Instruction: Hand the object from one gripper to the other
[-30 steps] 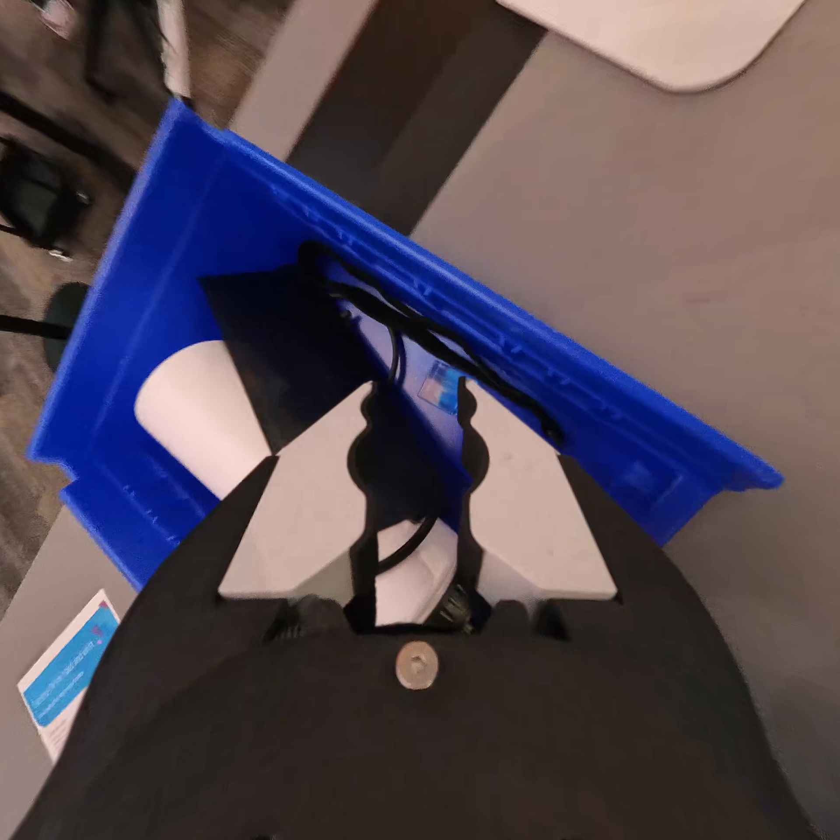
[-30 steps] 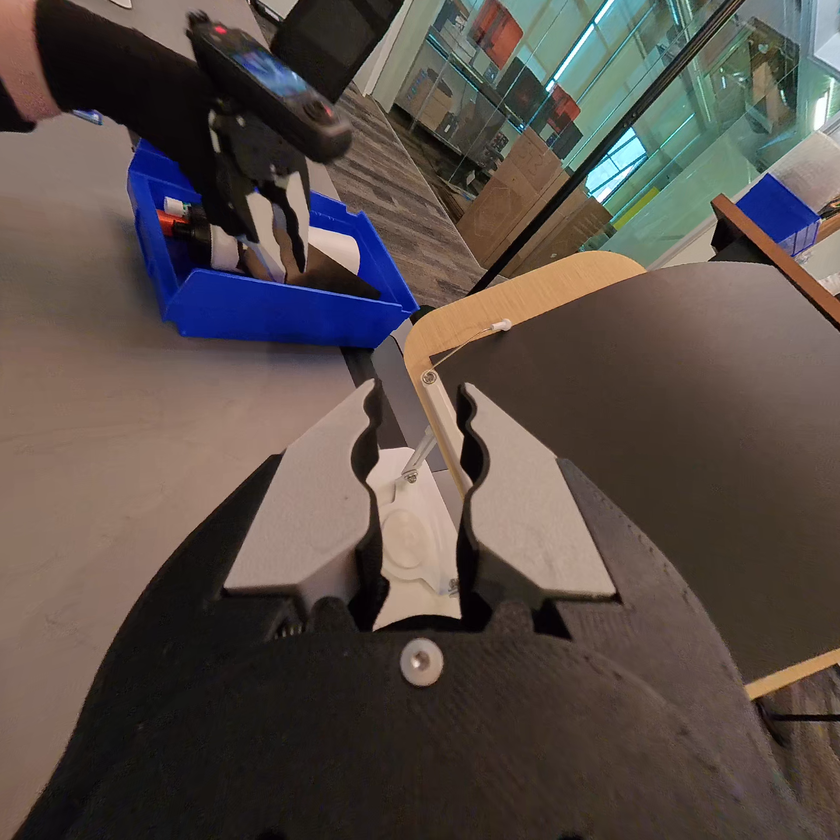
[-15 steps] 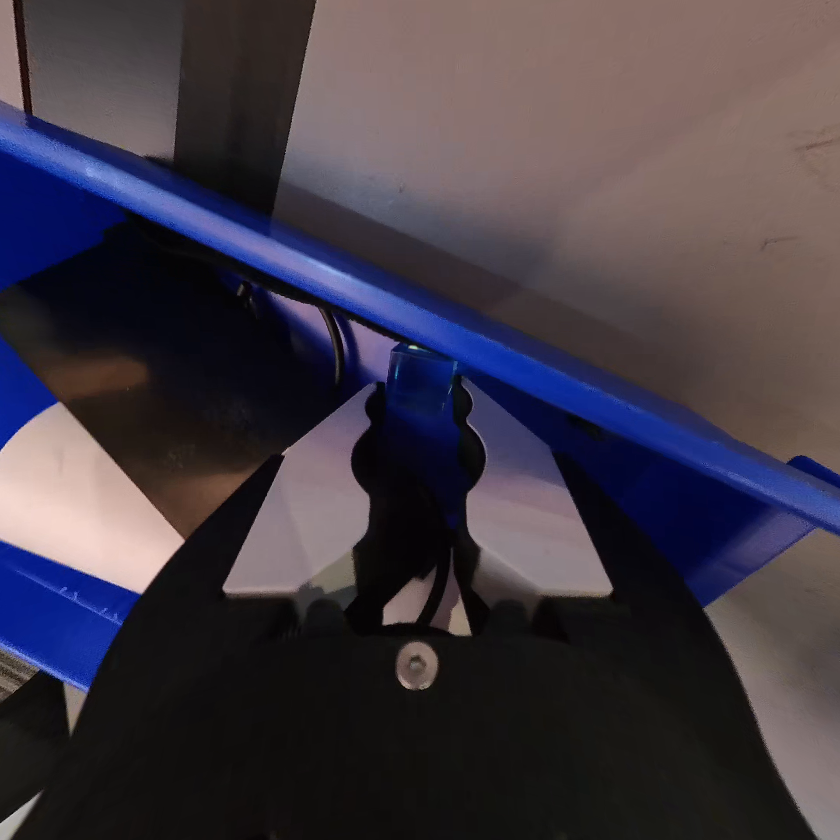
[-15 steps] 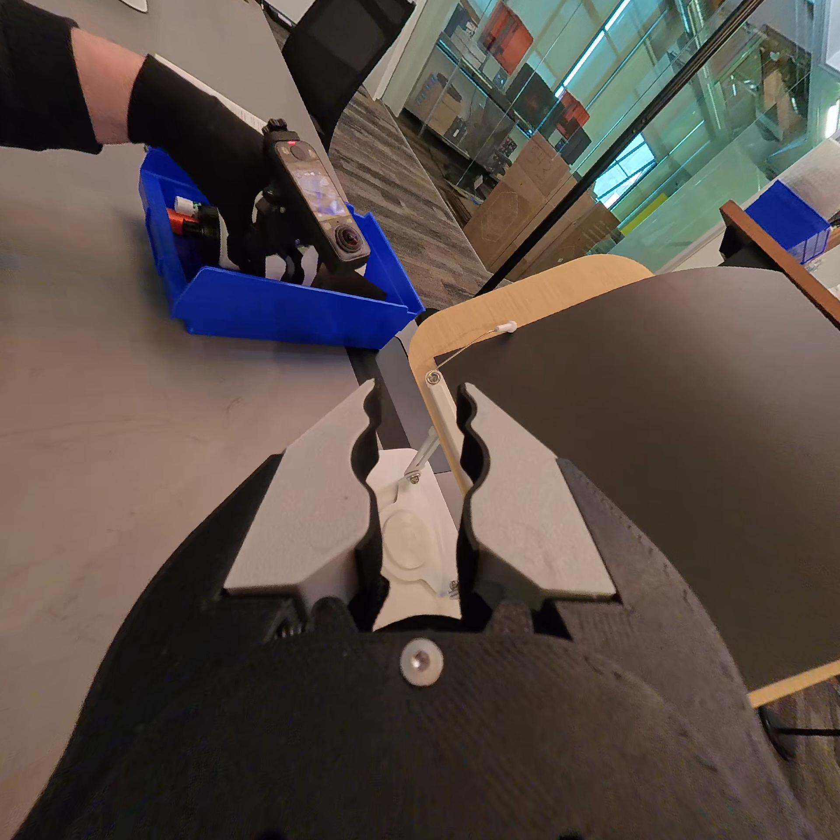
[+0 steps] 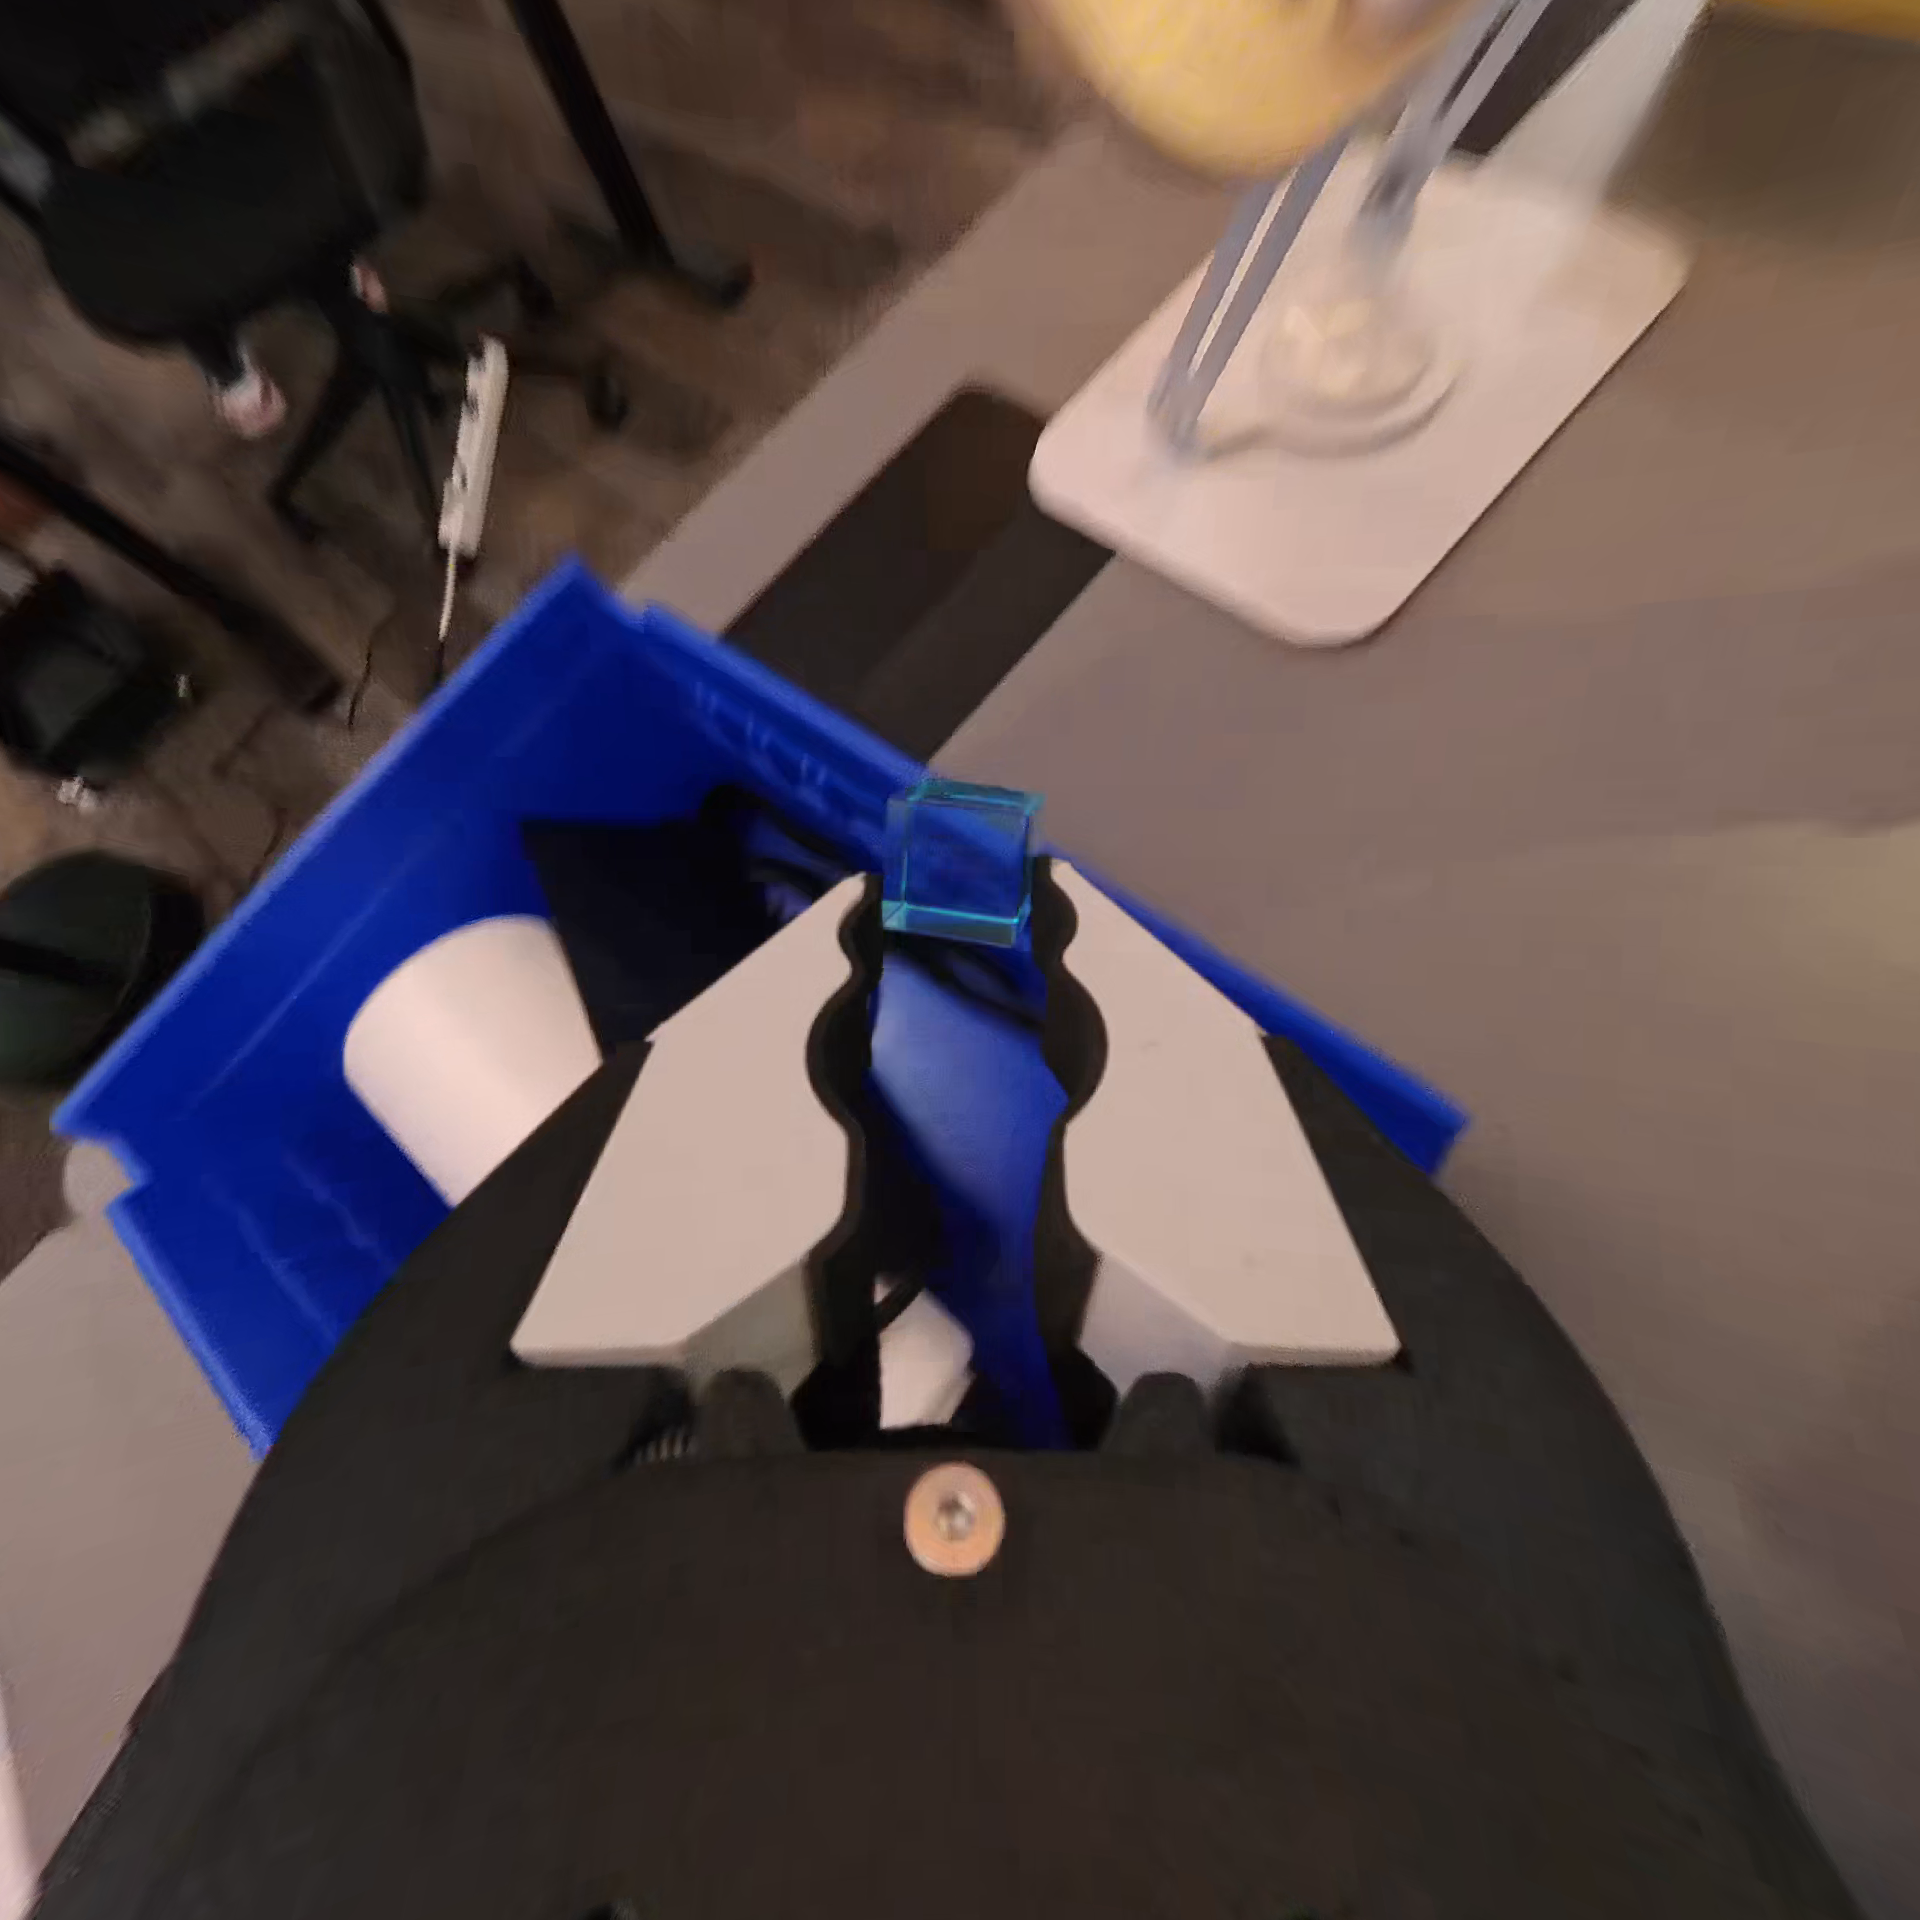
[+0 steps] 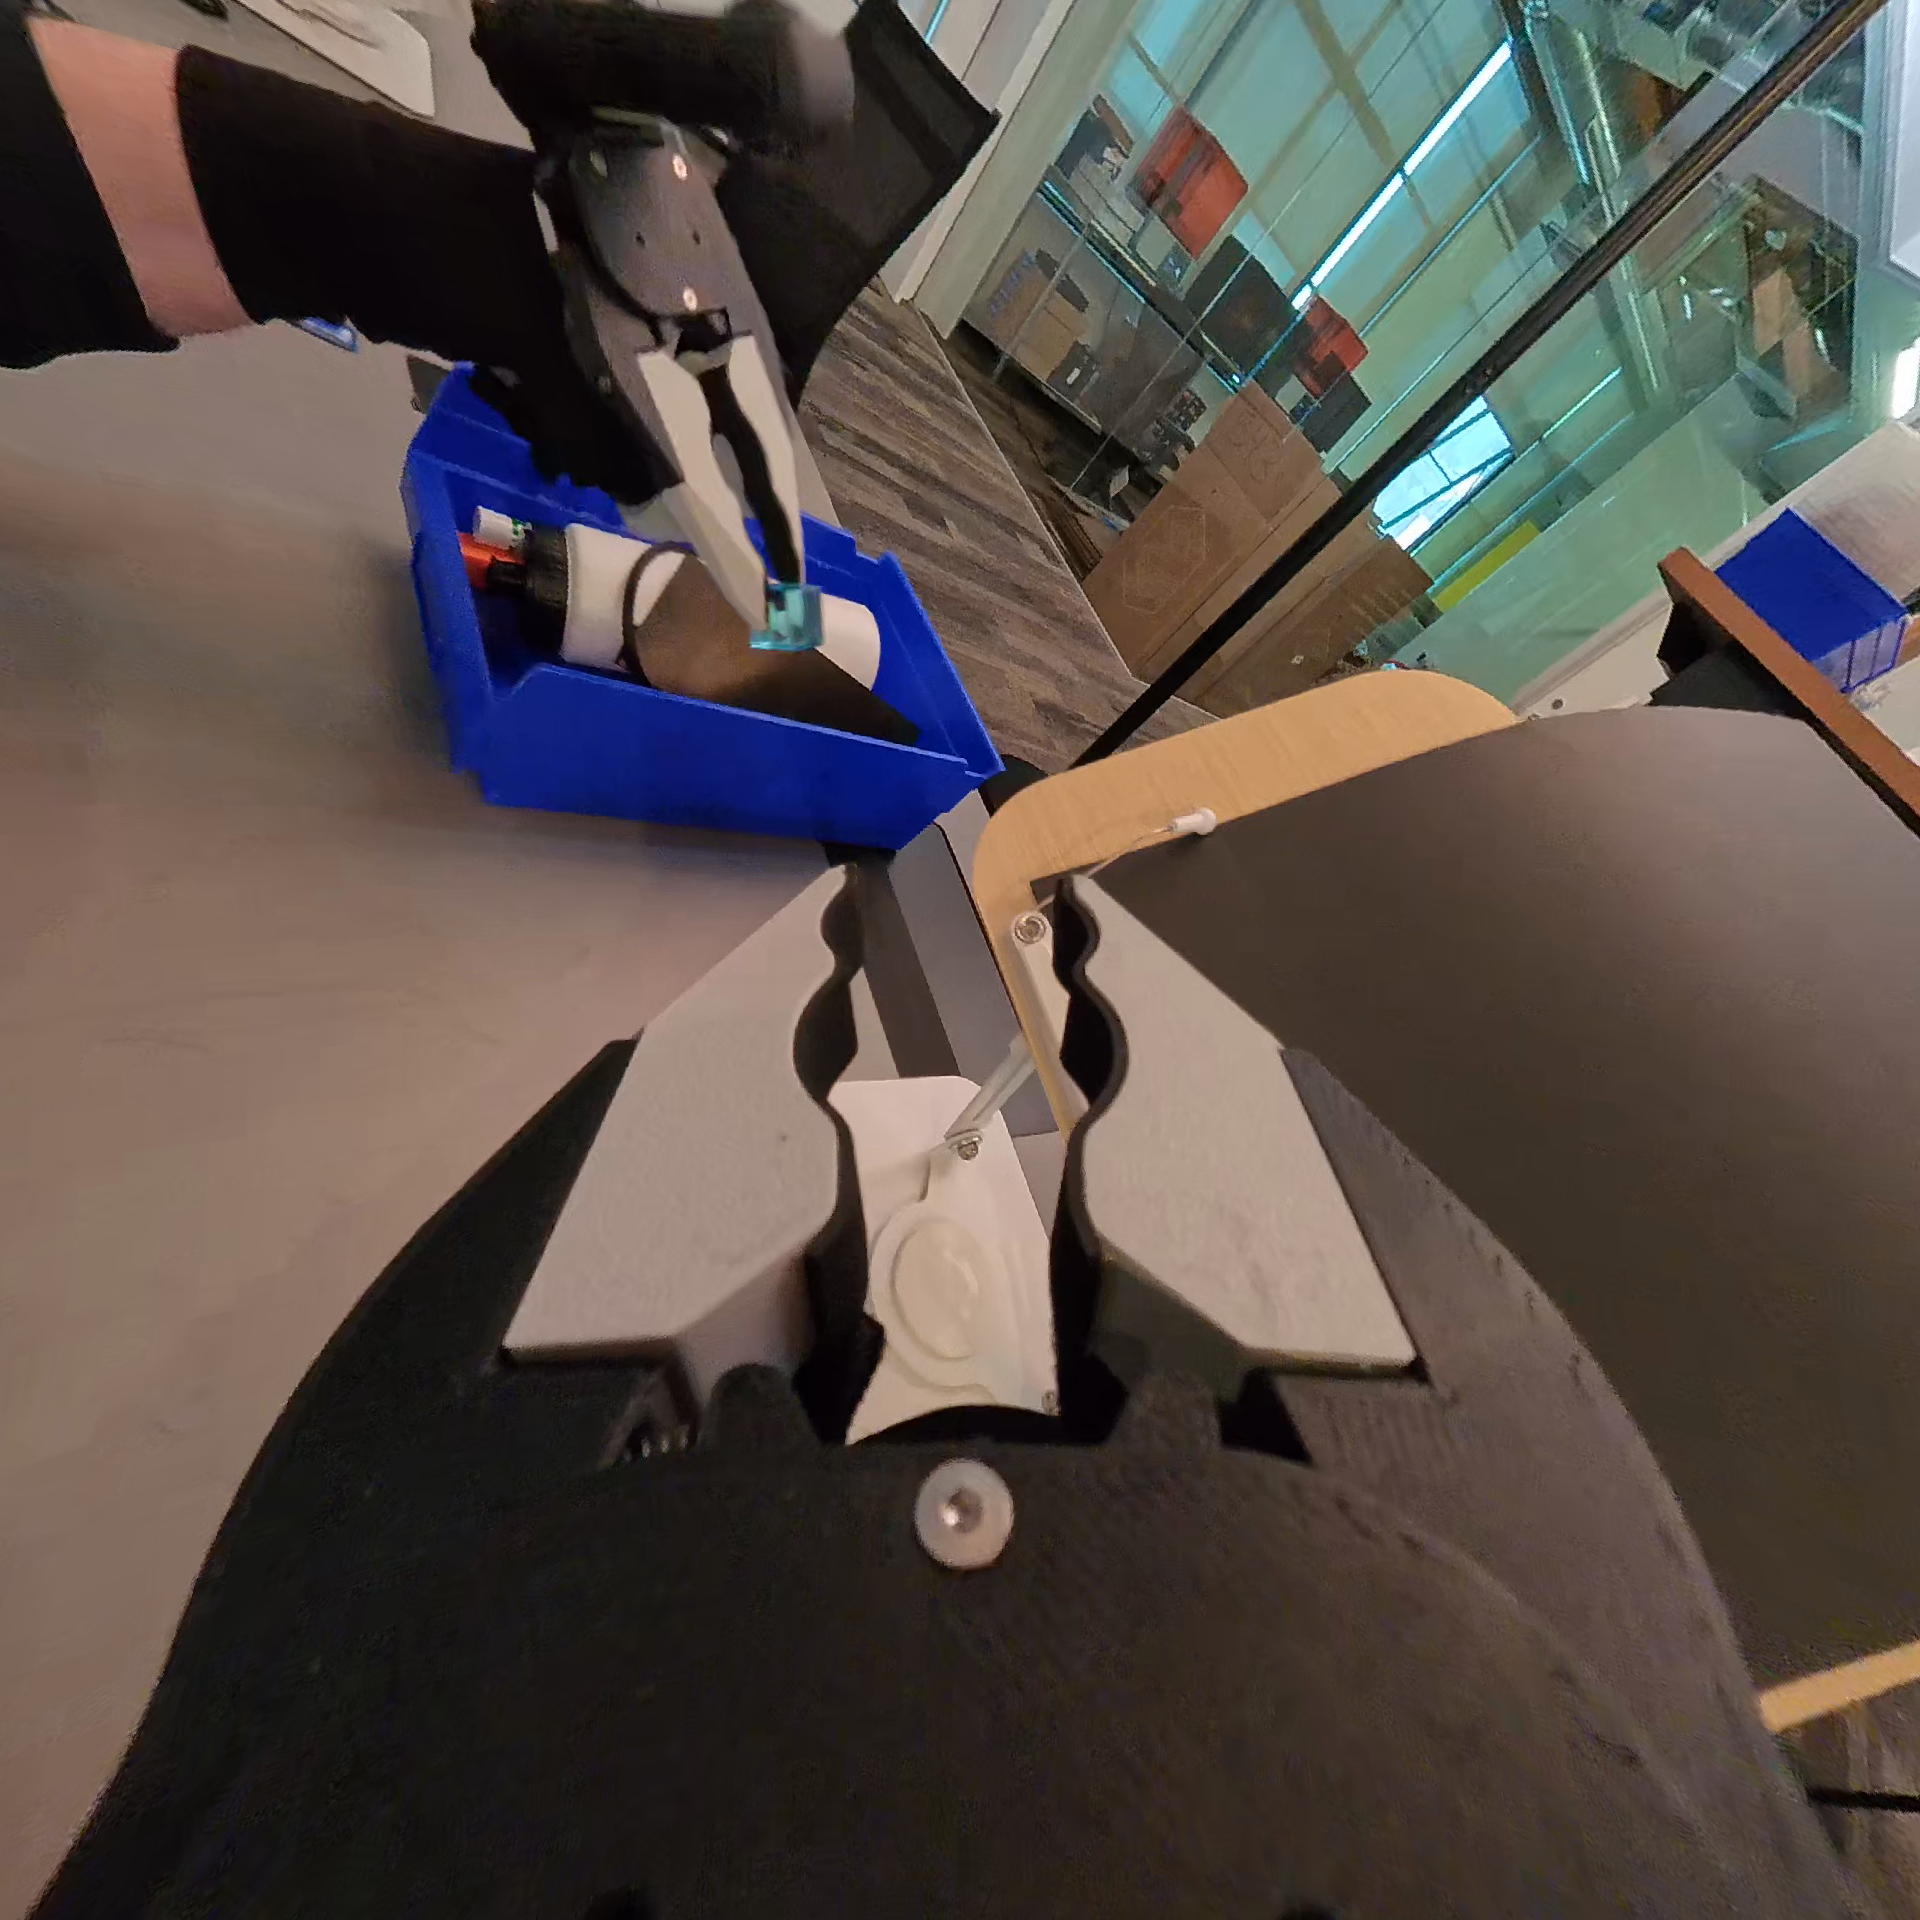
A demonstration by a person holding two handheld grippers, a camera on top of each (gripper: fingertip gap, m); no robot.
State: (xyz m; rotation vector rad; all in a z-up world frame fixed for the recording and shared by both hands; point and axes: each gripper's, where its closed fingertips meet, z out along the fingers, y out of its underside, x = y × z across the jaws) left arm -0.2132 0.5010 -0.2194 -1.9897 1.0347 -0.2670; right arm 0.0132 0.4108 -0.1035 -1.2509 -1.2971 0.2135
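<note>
My left gripper (image 5: 958,906) is shut on a small clear blue cube (image 5: 961,871) at its fingertips and holds it above the blue bin (image 5: 312,1039). In the right wrist view the left gripper (image 6: 781,608) hangs over the bin (image 6: 675,738) with the cube (image 6: 788,615) between its tips, held by a gloved hand (image 6: 364,218). My right gripper (image 6: 956,914) is open and empty, low over the grey table (image 6: 208,935), well short of the bin.
The bin holds a white roll (image 5: 468,1049), a dark sheet (image 6: 727,665), a black cable and small items (image 6: 499,540). A white lamp base (image 5: 1351,416) stands beyond on the table. A black panel with a wooden edge (image 6: 1455,1039) is right of my right gripper. About 30 cm separates my left fingertips from my right. From either gripper's tips it is about 30 cm to the white lamp base (image 5: 1351,416). It turns up in the right wrist view (image 6: 906,1257) as well.
My left gripper has closed on the blue cube inside the bin and lifted it up out of the bin. The right gripper has stayed nearly still.
</note>
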